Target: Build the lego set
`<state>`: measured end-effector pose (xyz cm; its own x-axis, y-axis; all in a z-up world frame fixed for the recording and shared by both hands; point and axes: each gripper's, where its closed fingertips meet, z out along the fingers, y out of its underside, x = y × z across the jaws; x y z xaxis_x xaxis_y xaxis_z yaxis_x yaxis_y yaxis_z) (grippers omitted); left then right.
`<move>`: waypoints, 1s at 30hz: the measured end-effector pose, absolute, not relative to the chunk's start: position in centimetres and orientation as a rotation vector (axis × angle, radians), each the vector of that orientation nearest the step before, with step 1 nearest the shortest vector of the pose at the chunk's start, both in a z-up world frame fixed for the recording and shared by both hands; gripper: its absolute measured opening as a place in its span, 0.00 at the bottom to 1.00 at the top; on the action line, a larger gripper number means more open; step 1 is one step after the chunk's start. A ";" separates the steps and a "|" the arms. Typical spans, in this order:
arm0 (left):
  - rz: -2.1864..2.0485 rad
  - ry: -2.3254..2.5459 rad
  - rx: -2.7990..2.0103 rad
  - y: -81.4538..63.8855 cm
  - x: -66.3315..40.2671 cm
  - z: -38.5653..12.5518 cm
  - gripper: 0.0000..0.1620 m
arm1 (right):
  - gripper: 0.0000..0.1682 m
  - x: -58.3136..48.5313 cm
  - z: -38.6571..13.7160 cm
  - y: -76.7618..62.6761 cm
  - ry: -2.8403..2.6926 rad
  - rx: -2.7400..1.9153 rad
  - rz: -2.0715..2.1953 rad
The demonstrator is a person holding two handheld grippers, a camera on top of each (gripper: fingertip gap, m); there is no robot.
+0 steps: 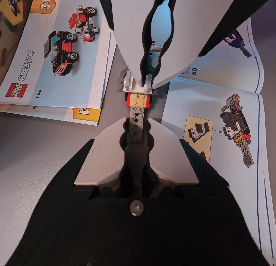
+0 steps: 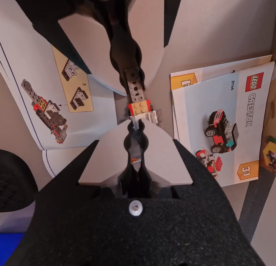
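Left gripper (image 1: 136, 123) jaws clenched on lego model (image 1: 138, 101) grey tail, right gripper (image 2: 136, 122) jaws grasping opposite end

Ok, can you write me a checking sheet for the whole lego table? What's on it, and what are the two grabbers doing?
Surface: grey table, mostly covered by paper.
Job's things: lego model, grey plate strip at one end, tan and red bricks in the middle, white and grey piece at the other; open instruction booklet beside it.
Clutter: closed booklets stacked; lego box at the edge.
Grippers: left gripper shut on the grey plate strip; right gripper shut on the white piece.
Cables: nothing seen.
Surroundings: dark round object, unclear what; blue patch low down.
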<state>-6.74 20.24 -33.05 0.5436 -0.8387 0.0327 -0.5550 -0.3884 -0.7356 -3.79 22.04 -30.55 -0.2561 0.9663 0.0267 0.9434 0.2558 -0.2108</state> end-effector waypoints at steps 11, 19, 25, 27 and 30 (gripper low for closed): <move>-0.532 1.124 -2.092 20.2 -6.7 -33.1 0.12 | 0.04 -3.7 -30.5 22.1 -2.353 -1.886 0.226; -0.535 1.120 -2.095 20.2 -6.7 -33.0 0.12 | 0.05 -3.1 -30.4 21.8 -2.393 -1.838 0.234; -0.536 1.121 -2.094 20.2 -6.7 -33.1 0.12 | 0.05 -3.1 -30.4 22.0 -2.406 -1.808 0.286; -0.537 1.120 -2.095 20.2 -6.7 -33.0 0.11 | 0.05 -3.1 -30.4 22.1 -2.400 -1.817 0.320; -0.536 1.121 -2.095 20.2 -6.7 -33.1 0.12 | 0.05 -3.0 -30.4 22.1 -2.436 -1.787 0.301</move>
<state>-6.72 20.21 -33.06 0.5417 -0.8399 0.0349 -0.5541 -0.3880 -0.7365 -3.02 22.06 -30.45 -0.3033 0.9524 -0.0320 0.9315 0.2892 -0.2206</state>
